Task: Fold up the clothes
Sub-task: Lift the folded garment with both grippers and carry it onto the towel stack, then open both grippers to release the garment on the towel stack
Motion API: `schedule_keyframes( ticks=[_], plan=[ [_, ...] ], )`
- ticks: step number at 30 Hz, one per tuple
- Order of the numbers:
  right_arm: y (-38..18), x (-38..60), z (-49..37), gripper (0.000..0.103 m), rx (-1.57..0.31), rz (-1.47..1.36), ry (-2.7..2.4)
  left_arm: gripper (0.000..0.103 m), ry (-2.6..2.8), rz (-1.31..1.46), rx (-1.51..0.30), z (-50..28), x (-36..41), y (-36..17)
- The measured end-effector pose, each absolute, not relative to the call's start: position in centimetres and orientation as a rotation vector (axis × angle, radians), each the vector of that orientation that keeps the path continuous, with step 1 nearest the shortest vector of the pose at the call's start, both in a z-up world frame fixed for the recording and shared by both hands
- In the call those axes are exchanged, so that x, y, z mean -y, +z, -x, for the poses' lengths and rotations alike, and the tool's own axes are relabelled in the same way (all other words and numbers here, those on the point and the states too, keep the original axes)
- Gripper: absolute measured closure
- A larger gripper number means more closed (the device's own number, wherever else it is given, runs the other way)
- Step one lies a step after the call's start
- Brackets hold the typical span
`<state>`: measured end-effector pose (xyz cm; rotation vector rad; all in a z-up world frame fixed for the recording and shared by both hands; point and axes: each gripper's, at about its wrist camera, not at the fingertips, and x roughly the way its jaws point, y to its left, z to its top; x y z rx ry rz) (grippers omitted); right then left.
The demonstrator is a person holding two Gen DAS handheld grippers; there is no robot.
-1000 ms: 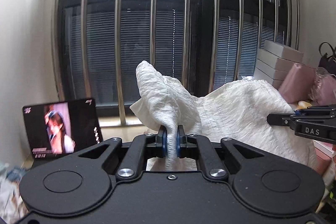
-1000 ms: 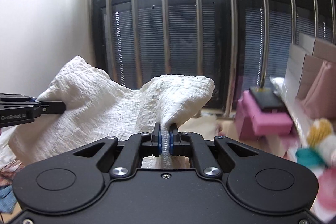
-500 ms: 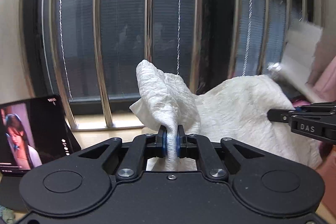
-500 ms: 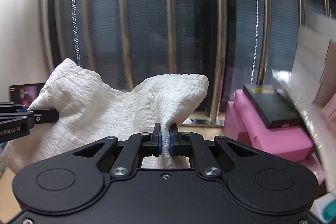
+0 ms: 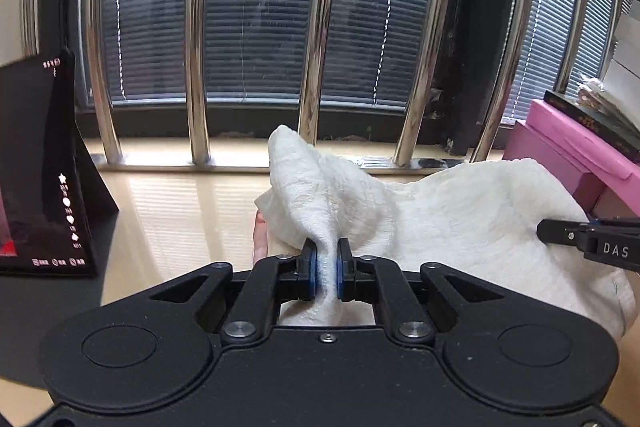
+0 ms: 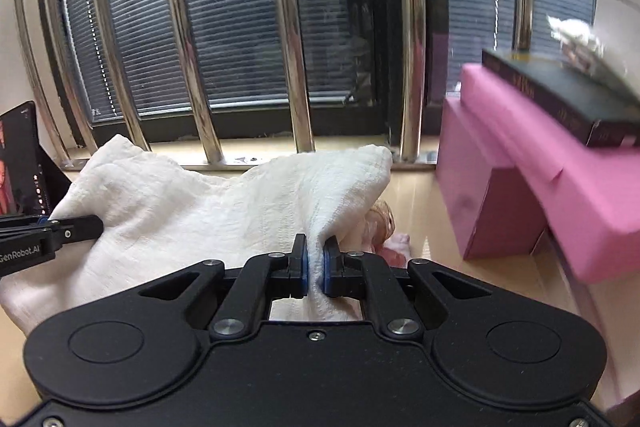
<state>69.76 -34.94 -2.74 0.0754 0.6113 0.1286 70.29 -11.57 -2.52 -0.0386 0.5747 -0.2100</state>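
A white crinkled garment [image 5: 460, 219] hangs stretched between my two grippers, low over a pale wooden tabletop [image 5: 172, 219]. My left gripper [image 5: 326, 267] is shut on its left corner, which sticks up above the fingers. My right gripper [image 6: 315, 267] is shut on the right corner of the same garment [image 6: 208, 211]. Each gripper shows in the other's view: the right one at the right edge of the left wrist view [image 5: 592, 243], the left one at the left edge of the right wrist view [image 6: 48, 235]. A pinkish item [image 6: 384, 223] lies under the cloth.
Steel window bars [image 5: 316, 27] and a dark blind stand just beyond the table's far edge. A propped black tablet [image 5: 40, 171] stands at the left. Pink boxes [image 6: 540, 179] with a black box [image 6: 560, 95] on top stand at the right.
Both grippers have come down and tilted towards the tabletop, carrying the garment with them. The window bars now look closer and the table surface has come into view.
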Motion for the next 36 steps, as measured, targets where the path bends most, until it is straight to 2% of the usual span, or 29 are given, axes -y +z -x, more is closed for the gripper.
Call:
schedule_keyframes(
  ticks=[7,10,12,13,15,17,20,22,23,26,31,36],
  plan=[
    [-3.9,35.1,-70.4,0.095,-0.628,-0.111,0.110,0.092,-0.202,0.051,-0.581,-71.3,11.7,-3.2],
    [-4.3,35.4,-70.7,0.085,-0.615,-0.136,0.099,0.078,-0.161,0.081,-0.588,-71.3,11.4,-3.2],
    [-4.2,36.1,-70.3,0.067,-0.596,-0.175,0.082,0.066,-0.145,0.111,-0.576,-71.0,10.8,-2.9],
    [-4.1,36.5,-70.2,0.062,-0.586,-0.195,0.073,0.061,-0.134,0.125,-0.563,-70.7,10.4,-2.5],
    [-3.5,37.4,-69.3,0.049,-0.528,-0.236,0.060,0.036,-0.089,0.149,-0.492,-69.8,9.4,-1.4],
    [-2.6,37.2,-67.9,0.045,-0.453,-0.227,0.056,0.026,-0.045,0.161,-0.402,-68.6,8.7,-0.3],
    [-1.2,36.8,-65.8,0.041,-0.338,-0.207,0.050,0.027,-0.064,0.139,-0.339,-67.1,8.4,0.3],
    [-0.3,36.5,-64.4,0.041,-0.261,-0.194,0.047,0.032,-0.099,0.107,-0.336,-66.4,8.7,0.0],
    [-0.3,35.8,-64.1,0.043,-0.271,-0.175,0.082,0.036,-0.108,0.079,-0.337,-66.1,9.1,-0.1],
    [-1.4,33.2,-64.2,0.055,-0.376,-0.065,0.123,0.039,-0.085,-0.003,-0.371,-66.2,10.1,-1.2],
    [-4.6,31.6,-64.6,0.056,-0.491,0.002,0.066,0.039,-0.040,0.021,-0.468,-67.1,9.9,-3.5],
    [-5.9,32.7,-64.8,0.052,-0.530,-0.082,0.068,0.038,-0.034,0.062,-0.512,-67.2,9.4,-4.1]
  ],
)
